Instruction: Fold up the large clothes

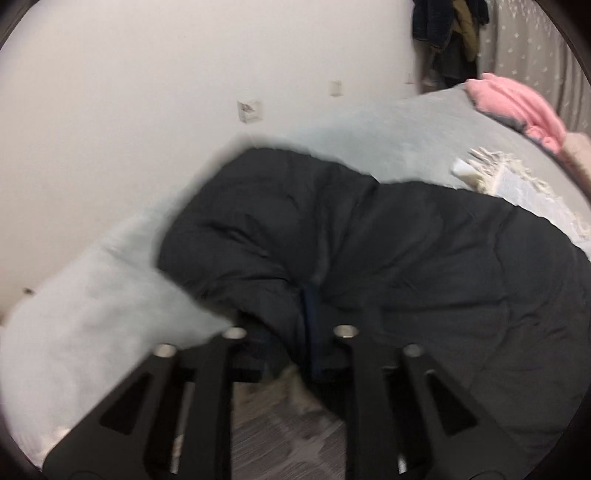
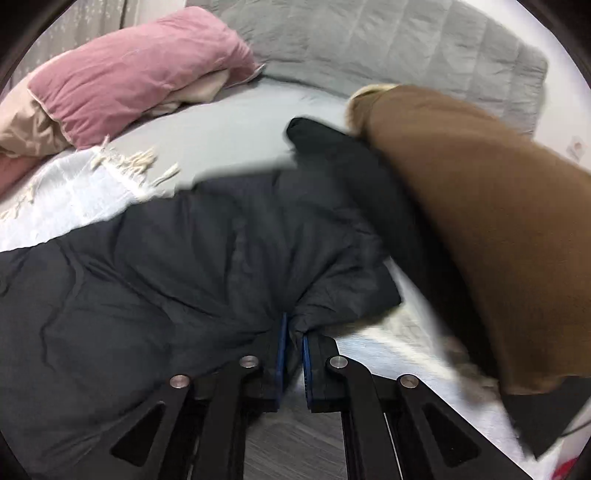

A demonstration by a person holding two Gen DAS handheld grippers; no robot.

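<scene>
A large black padded jacket [image 1: 369, 251] lies spread over a bed with a pale grey sheet [image 1: 369, 136]. My left gripper [image 1: 295, 328] is shut on a fold of the jacket's edge near the bed's front side; the fabric hides the fingertips. In the right wrist view the same jacket [image 2: 155, 280] fills the lower left. My right gripper [image 2: 293, 336] is shut on a bunched edge of it, between its blue pads [image 2: 281, 343]. The person's left arm in a brown sleeve [image 2: 480, 221] crosses the right side above the jacket.
A pink pillow [image 2: 129, 70] and beige bedding lie at the bed's far corner. A white fringed throw [image 2: 85, 188] lies beside the jacket. A grey quilt [image 2: 388, 40] lies along the wall. Clothes hang [image 1: 447, 29] by the white wall. Grey floor [image 2: 295, 446] shows below the grippers.
</scene>
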